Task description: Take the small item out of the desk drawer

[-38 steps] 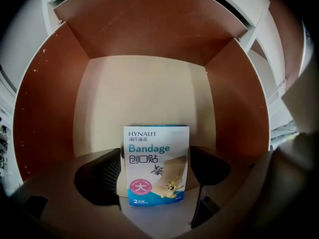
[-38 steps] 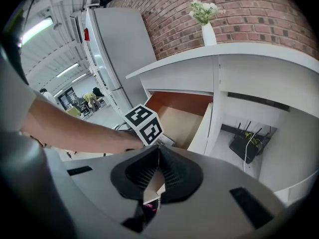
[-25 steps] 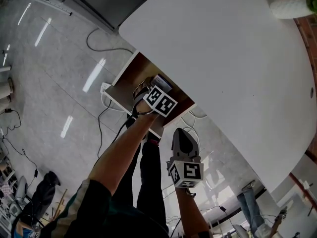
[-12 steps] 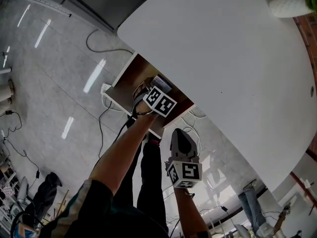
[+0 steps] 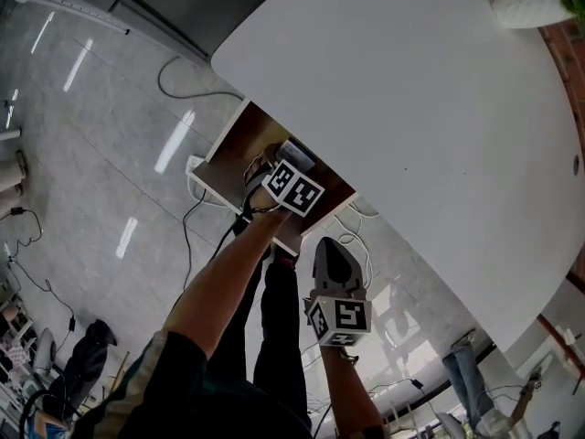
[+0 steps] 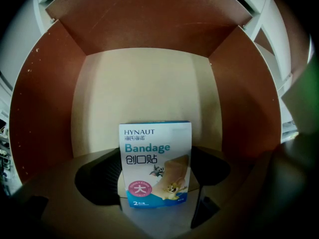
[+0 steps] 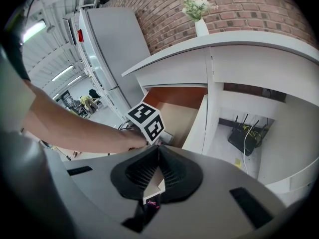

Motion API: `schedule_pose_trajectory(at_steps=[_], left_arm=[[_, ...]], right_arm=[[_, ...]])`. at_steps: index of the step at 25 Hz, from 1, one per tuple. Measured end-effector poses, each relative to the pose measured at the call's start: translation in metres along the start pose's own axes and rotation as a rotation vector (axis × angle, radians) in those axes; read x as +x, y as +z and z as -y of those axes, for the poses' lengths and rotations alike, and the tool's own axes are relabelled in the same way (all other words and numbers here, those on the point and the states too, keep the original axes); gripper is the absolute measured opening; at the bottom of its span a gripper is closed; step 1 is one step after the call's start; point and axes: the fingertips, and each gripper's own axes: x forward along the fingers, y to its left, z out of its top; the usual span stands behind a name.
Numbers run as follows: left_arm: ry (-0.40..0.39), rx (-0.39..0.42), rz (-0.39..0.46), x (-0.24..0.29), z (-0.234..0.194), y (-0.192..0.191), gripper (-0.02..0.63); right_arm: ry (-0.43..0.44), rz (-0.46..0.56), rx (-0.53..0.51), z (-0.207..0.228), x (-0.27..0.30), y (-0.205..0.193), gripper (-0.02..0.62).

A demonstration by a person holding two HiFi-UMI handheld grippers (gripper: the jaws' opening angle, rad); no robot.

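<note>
Left gripper (image 6: 155, 177): its jaws are closed on the two side edges of the bandage box (image 6: 154, 151), which sits between the pads.
Bandage box: inside the drawer (image 6: 144, 86), above its pale floor; its long side runs along the jaws, with the top toward the back wall.
Drawer: pulled out from under the white desk (image 5: 411, 108).
Right gripper (image 7: 158, 156): jaws together with nothing between them, outside the drawer and farther from the box.
Coming move: probably the left gripper alone pulls back, away from the back wall.

Head view: left gripper (image 5: 285, 176) hides its jaws and most of the box (image 6: 155, 153). Drawer (image 5: 228, 154) back runs under the table (image 5: 411, 108). Vase (image 5: 530, 9) plant is cut off at the table's far corner. Box's bottom print is too small to read.
</note>
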Motion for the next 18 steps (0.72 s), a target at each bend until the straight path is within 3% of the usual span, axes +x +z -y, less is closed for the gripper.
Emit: schedule_pose_trajectory(at_steps=[18], left_arm=[[0.002,-0.03,0.006,-0.0021,0.0003,-0.0009,0.43]], right_arm=[[-0.009,-0.016,0.014,0.0055,-0.0021,-0.0082,0.025]])
